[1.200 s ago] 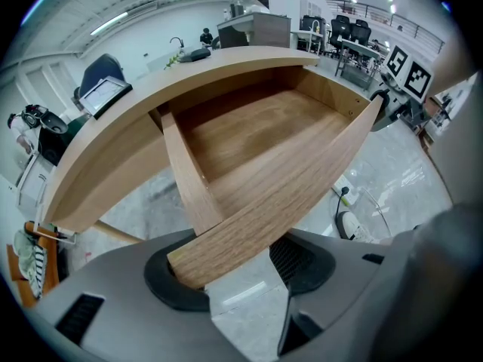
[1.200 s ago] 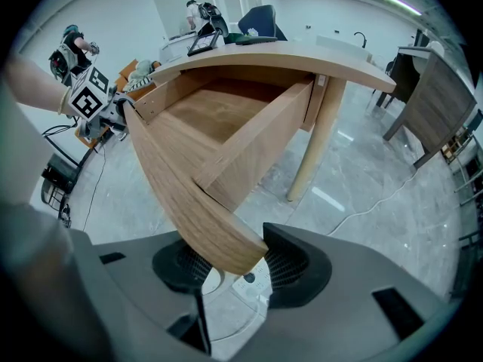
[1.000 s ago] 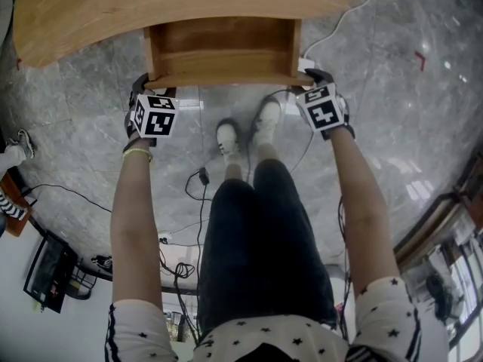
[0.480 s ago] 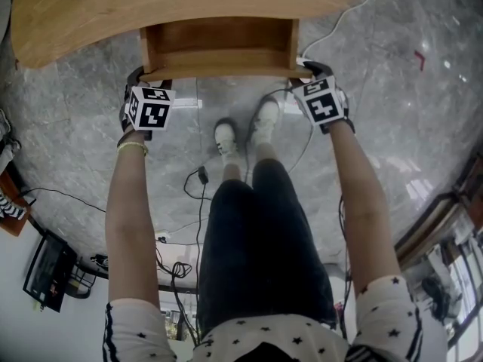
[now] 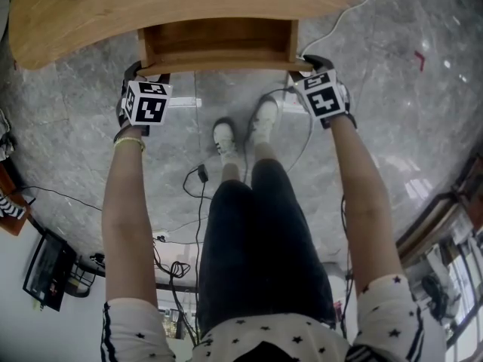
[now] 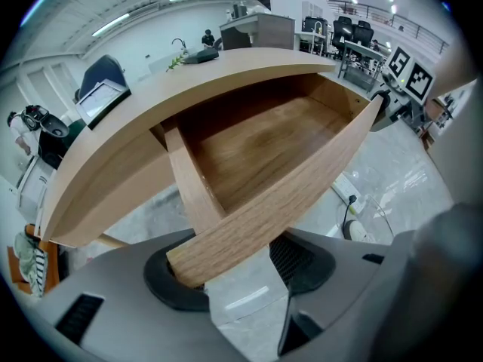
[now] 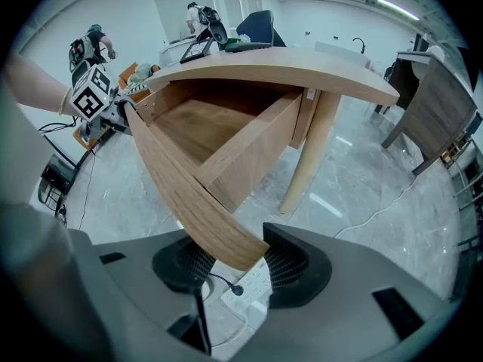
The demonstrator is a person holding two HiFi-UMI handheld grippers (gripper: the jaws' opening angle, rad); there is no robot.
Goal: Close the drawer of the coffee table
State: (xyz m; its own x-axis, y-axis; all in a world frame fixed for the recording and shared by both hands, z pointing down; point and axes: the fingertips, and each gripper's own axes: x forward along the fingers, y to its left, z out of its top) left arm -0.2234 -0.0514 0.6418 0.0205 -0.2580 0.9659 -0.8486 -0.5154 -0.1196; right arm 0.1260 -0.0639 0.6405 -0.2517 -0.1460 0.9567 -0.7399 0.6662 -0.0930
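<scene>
**Head view:** the drawer [image 5: 219, 38] sticks out from under the table [image 5: 189, 6] toward the person, its wooden inside showing. The left gripper [image 5: 138, 72] is at the left end of the drawer's front board and the right gripper [image 5: 312, 61] at the right end. Both point steeply down, marker cubes up. Below the board, the person's shoes [image 5: 241, 130] stand on the grey marble floor [image 5: 392, 89], with a black cable [image 5: 198, 178] just beside them.

**Left gripper view:** the left gripper [image 6: 238, 277] has its jaws clamped on the left corner of the drawer [image 6: 256, 149] front. The board's end lies against the left pad and its face meets the right one. The drawer runs back under the curved table [image 6: 113, 142] top. The other gripper's cube shows at the far end of the board.

**Right gripper view:** the right gripper [image 7: 241, 270] has its jaws closed on the right corner of the drawer [image 7: 189, 127] front, the board's end filling the space between the pads. A white strip [image 7: 253, 281] with a black plug lies on the floor below them. A round table [image 7: 287, 70] leg [image 7: 309, 157] stands just beyond the drawer's side
</scene>
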